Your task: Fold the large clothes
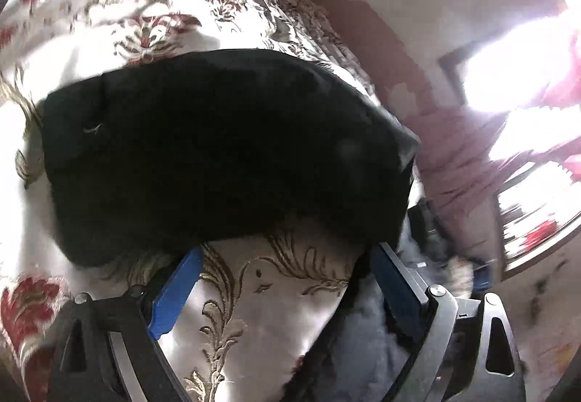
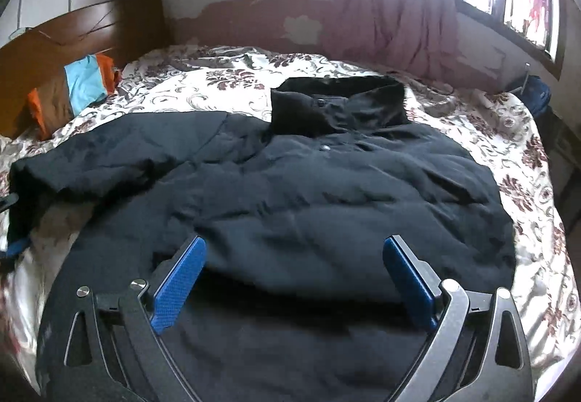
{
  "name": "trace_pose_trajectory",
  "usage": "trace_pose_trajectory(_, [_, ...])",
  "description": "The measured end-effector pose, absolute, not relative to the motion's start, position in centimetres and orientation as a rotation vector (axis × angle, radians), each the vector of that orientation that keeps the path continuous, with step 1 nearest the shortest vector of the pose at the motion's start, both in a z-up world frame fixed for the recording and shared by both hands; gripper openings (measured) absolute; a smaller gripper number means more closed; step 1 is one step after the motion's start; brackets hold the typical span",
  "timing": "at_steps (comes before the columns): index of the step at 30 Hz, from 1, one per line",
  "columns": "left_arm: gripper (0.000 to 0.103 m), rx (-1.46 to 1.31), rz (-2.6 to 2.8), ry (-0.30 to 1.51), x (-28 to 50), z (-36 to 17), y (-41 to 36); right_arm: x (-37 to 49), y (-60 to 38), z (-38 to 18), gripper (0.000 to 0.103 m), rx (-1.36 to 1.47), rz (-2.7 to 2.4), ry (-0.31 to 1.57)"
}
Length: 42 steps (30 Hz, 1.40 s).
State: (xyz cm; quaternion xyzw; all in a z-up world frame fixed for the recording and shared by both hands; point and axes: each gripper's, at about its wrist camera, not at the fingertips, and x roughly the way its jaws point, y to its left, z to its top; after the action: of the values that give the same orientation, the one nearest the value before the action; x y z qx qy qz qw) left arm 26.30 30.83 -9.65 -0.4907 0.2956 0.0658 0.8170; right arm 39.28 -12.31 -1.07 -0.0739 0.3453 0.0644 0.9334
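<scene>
A large dark jacket (image 2: 290,191) lies spread on the bed, its collar (image 2: 337,104) at the far end and one sleeve (image 2: 109,162) stretched out to the left. My right gripper (image 2: 295,242) hovers open above the jacket's near hem, nothing between its blue fingers (image 2: 178,282). In the left wrist view, blurred by motion, a black part of the jacket (image 1: 218,155) lies just ahead. My left gripper (image 1: 288,253) stands open over the bedspread (image 1: 254,311) and holds nothing. Its right finger (image 1: 395,289) is beside the jacket's edge.
A floral bedspread (image 2: 526,166) covers the bed. An orange, blue and brown pillow (image 2: 76,86) leans on the wooden headboard (image 2: 72,28) at the far left. A pink curtain (image 2: 392,21) hangs under bright windows. A dark bag (image 2: 539,93) sits off the bed's far right corner.
</scene>
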Motion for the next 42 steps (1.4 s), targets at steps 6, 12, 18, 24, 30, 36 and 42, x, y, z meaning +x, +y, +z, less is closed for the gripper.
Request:
trace_pose_trajectory(6, [0.093,-1.393,-0.029,0.474,26.1,-12.0,32.8,41.6,-8.9,-4.1,0.096,-0.205,0.03,0.724])
trace_pose_trajectory(12, [0.093,-1.554,-0.087,0.335,27.5,-12.4,32.0,42.7,-8.0,-7.6,0.098,-0.27,-0.022,0.798])
trace_pose_trajectory(18, [0.083,-1.612,0.172,0.276,27.9,-12.8,32.9,42.1,-7.7,-8.2,0.101,-0.296,-0.019,0.792])
trace_pose_trajectory(24, [0.033,-1.388,0.294,0.277,28.7,-9.7,32.4,42.2,-8.4,-8.2,0.102,-0.273,0.003,0.774])
trace_pose_trajectory(30, [0.012,-1.03,0.332,0.264,28.6,-2.0,32.8,41.5,-10.3,-6.3,0.102,-0.102,0.214,0.804])
trace_pose_trajectory(36, [0.011,-0.534,0.224,0.249,30.4,7.0,25.7,36.0,-17.5,-1.4,0.102,0.15,0.337,0.696])
trace_pose_trajectory(42, [0.011,-0.203,-0.021,0.243,32.3,12.7,14.1,32.2,-26.3,-0.6,0.102,0.145,0.117,0.63])
